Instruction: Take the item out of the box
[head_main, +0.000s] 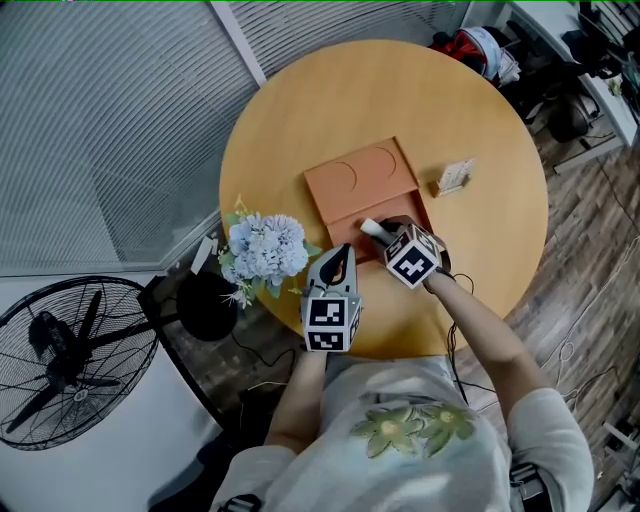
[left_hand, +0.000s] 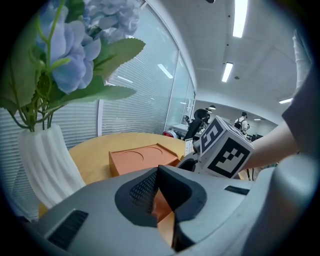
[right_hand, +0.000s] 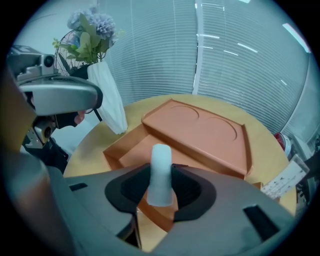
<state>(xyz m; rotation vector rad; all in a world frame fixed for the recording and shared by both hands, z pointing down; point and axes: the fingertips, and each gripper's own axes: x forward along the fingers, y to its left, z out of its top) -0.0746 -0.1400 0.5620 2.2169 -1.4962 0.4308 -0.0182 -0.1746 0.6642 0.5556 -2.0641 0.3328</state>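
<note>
Far to your left, off the round wooden table (head_main: 470, 270), a black fan (head_main: 70, 350) stands on the floor. At the table's left edge is a white ribbed vase (left_hand: 47, 160) holding blue hydrangea flowers (head_main: 265, 248).

Just right of the flowers is your left gripper (head_main: 342, 253), its tip at the near left corner of the orange box (head_main: 362, 180). In the left gripper view its jaws are drawn in to a narrow slit that meets at the tips. The orange of the box's near wall shows in that slit, and the jaws look pinched on it.

The box lies flat near the middle of the table. A panel with two round recesses covers its far part, and the near part is an open, shallow tray.

Your right gripper (head_main: 385, 232) sits at the near right side of the box, pointing left across the open tray. Its jaws are closed on the item, a white cylinder (right_hand: 161, 172), which is clamped between the two dark pads. The cylinder's free end sticks out past the jaw tips. The item is over the tray's near edge. Whether any part of it touches the box, you cannot tell from these views.

To the right of the box, apart from it, a small card stand (head_main: 455, 177) stands on the tabletop.
</note>
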